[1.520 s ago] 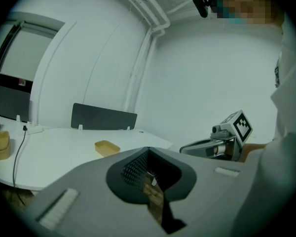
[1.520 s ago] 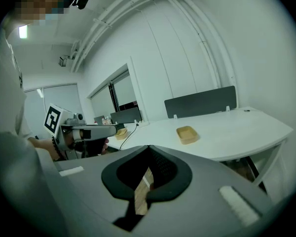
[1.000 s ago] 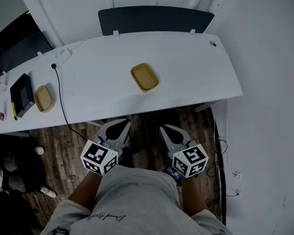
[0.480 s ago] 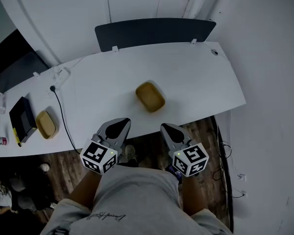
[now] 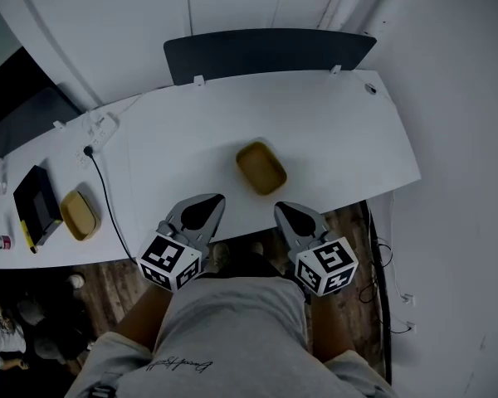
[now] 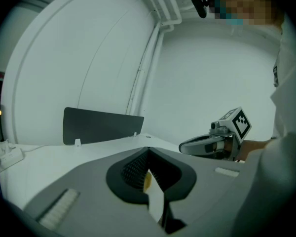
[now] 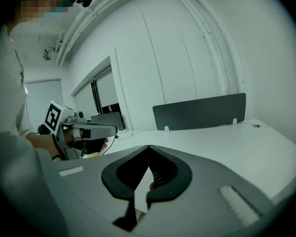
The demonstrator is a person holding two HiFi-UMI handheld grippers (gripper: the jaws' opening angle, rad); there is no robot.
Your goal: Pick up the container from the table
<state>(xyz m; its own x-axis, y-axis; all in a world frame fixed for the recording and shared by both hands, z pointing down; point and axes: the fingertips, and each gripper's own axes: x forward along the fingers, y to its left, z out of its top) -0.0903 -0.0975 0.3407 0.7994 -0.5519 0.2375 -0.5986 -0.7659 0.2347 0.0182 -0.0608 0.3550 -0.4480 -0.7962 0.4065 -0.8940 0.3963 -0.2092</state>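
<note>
A shallow mustard-yellow container (image 5: 261, 167) lies on the white table (image 5: 340, 139), close to its front edge. It shows as a thin yellow sliver (image 6: 146, 180) in the left gripper view. My left gripper (image 5: 212, 199) sits just left of and nearer than the container, over the table's front edge. My right gripper (image 5: 282, 208) is just in front of the container, slightly right. Each gripper (image 6: 148, 149) (image 7: 149, 147) has its jaw tips together with nothing held. Neither touches the container.
A second tan container (image 5: 79, 215) and a black box (image 5: 33, 206) lie at the table's far left. A black cable (image 5: 108, 197) runs from a power strip (image 5: 100, 127) off the front edge. A dark partition (image 5: 266, 52) stands along the back edge.
The table and container have drawn closer to me. Both grippers, earlier over the wooden floor, now reach the table's front edge beside the container.
</note>
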